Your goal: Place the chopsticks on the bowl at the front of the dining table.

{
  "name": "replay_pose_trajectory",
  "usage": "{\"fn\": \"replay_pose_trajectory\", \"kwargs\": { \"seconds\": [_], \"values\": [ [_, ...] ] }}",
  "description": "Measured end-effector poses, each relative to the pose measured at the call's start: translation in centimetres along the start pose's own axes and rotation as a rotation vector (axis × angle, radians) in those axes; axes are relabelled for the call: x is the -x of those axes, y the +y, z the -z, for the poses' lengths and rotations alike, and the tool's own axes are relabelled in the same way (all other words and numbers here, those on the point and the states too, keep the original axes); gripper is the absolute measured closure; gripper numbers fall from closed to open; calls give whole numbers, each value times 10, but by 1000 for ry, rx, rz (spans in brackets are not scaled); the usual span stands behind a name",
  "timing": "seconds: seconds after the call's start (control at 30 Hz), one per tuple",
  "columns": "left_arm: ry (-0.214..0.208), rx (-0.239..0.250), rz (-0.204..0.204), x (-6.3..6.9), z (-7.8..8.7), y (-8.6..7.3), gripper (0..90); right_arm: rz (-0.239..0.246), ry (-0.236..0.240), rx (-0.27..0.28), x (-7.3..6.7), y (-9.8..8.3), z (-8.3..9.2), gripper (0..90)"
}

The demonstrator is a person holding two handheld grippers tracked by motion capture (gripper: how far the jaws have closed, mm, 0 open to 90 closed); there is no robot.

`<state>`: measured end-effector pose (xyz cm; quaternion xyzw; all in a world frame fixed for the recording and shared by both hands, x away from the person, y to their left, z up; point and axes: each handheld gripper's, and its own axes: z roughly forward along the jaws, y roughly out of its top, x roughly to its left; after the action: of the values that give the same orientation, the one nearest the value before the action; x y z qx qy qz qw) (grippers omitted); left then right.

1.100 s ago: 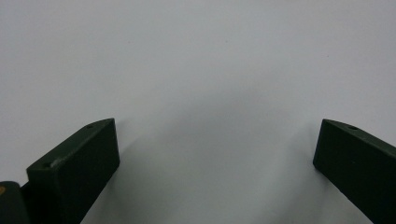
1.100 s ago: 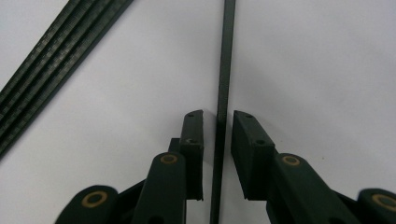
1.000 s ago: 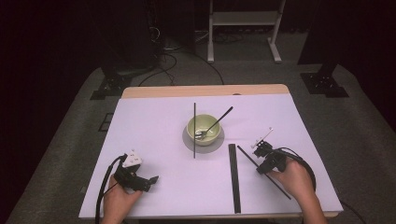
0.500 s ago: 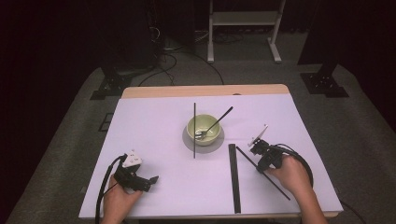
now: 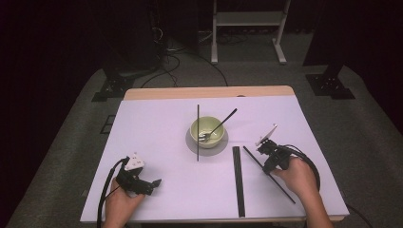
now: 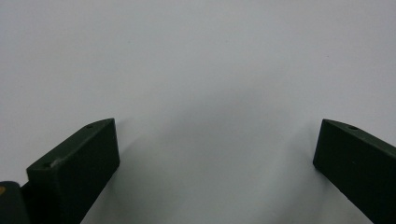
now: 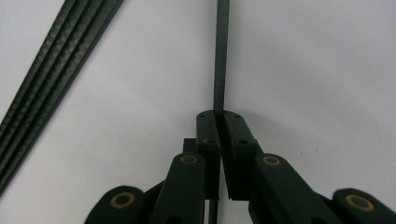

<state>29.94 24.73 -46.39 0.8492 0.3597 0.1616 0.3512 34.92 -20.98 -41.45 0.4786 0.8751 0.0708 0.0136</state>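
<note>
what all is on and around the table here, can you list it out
table: one, white top with a wood edge at the far side, centre of the high view
bowl: one, pale green, mid-table on a grey round mat
fork: one, dark, leaning in the bowl, handle to the far right
thin rod: one, black, lying just left of the bowl
bundle of rods: one, black, near edge, right of centre
single rod: one, black, diagonal beside the bundle, clamped by the right gripper
metal stand: one, white, on the floor behind the table
left gripper: one, black, jaws apart over bare tabletop
right gripper: one, black, shut on the single rod
</note>
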Motion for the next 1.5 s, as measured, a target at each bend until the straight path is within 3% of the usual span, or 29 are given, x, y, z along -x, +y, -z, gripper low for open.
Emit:
{"fn": "replay_pose_trajectory", "kwargs": {
  "seconds": [0.4,0.77,1.1,1.5],
  "values": [
    [0,0,-1,0,0,0,0,-6,4,67,-12,11,37,859],
    [0,4,0,0,0,0,0,10,31,119,-37,50,62,859],
    [0,5,1,0,0,0,0,6,39,133,-55,92,70,859],
    [0,5,1,0,0,0,0,-46,36,125,-60,144,64,859]
  ]
}}
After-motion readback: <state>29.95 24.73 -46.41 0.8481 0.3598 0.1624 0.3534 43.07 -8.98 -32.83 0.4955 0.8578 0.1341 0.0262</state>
